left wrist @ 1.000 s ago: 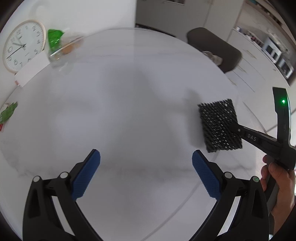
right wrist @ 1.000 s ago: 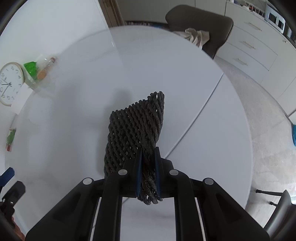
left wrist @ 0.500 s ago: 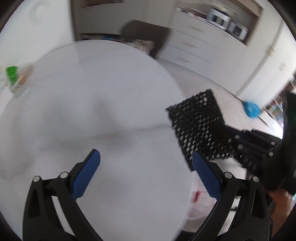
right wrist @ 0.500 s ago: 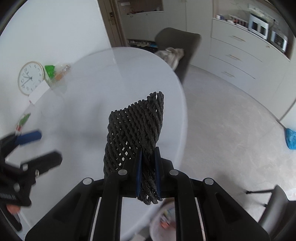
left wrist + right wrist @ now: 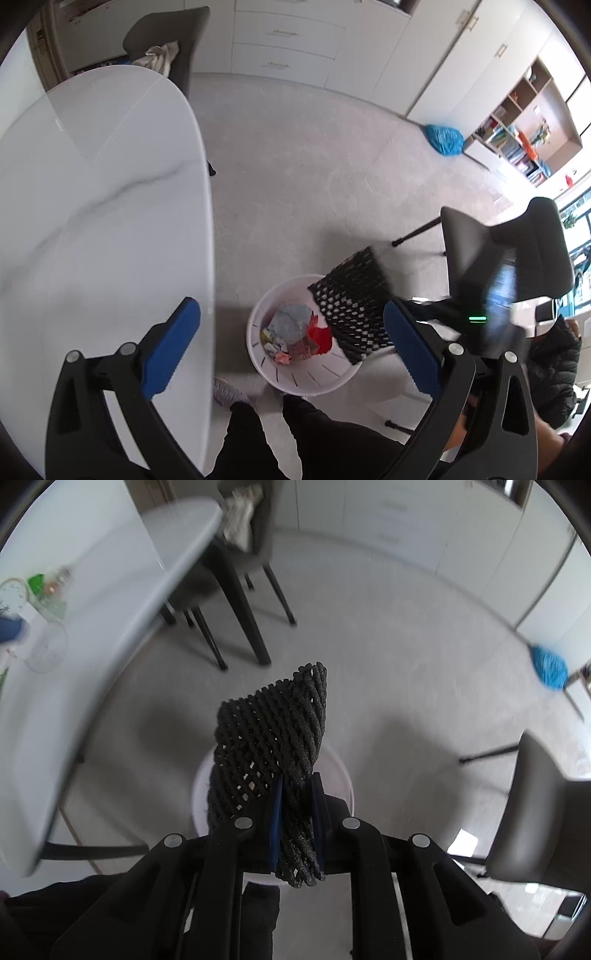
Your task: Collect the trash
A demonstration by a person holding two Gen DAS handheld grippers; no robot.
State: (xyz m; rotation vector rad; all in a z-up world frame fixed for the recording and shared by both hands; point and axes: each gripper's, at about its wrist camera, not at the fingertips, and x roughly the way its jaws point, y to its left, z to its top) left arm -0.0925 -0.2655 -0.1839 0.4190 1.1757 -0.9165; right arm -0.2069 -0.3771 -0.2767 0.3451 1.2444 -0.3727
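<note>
A white, faintly veined bench (image 5: 92, 229) with a rounded edge fills the left of the room; beyond its edge the floor (image 5: 314, 166) is pale grey and speckled. On the floor just beside the bench stands a round white bin (image 5: 295, 376) with slotted walls, holding crumpled scraps in blue, red and other colours. The right claw (image 5: 295, 812) hangs over the bin, pointing steeply down; its blue pads (image 5: 275, 812) pinch a piece of black foam netting (image 5: 273, 731), and the jaws are just beginning to part with the netting between them, the pads touching it; seen from the left wrist, the netting (image 5: 351, 306) overlaps the bin's far right rim. The left claw (image 5: 291, 347) is released, its blue pads wide apart with nothing between them, one over the bench edge and one to the right of the bin. A person's dark trouser legs (image 5: 295, 435) and a light shoe (image 5: 229, 393) stand at the near side of the bin. White drawers and tall cupboards (image 5: 295, 37) line the far wall; a dark chair (image 5: 166, 33) with a pale cloth draped on it sits at the bench's far end; another dark chair (image 5: 517, 251) stands at the right; a blue mop head (image 5: 443, 138) lies on the floor near open shelves (image 5: 524, 140) of colourful items; at the bench's far left, blurred, are a clock (image 5: 13, 592) and something green (image 5: 37, 580).
</note>
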